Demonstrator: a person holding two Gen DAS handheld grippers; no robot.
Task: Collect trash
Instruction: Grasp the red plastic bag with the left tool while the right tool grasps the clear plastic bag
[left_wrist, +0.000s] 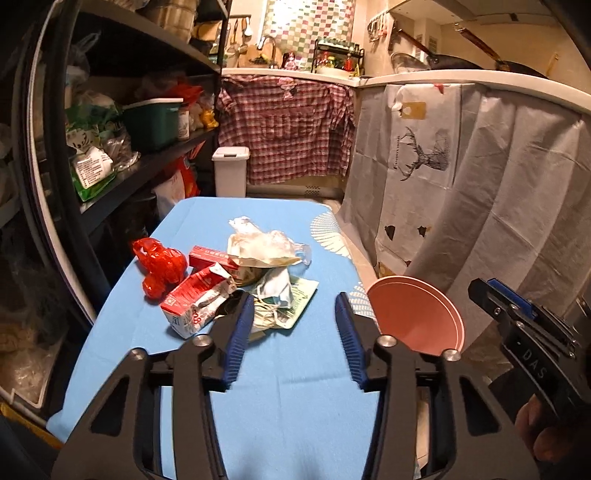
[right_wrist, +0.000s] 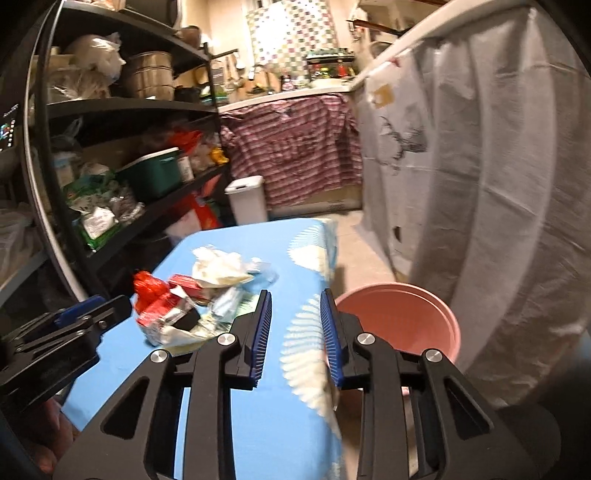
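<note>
"DAS" on right hand-held gripper (left_wrist: 499, 295)

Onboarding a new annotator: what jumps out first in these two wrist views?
First, the trash pile in the middle of the blue table: a red plastic bag at its left, a crushed red-and-white carton nearest, crumpled white wrappers on top. Next, the pink bucket on the floor by the table's right edge. Both the left gripper and the right gripper hang open and empty, short of the pile.

Black shelving (left_wrist: 147, 162) left, plaid cloth (left_wrist: 284, 129) beyond blue table (left_wrist: 280, 398)
</note>
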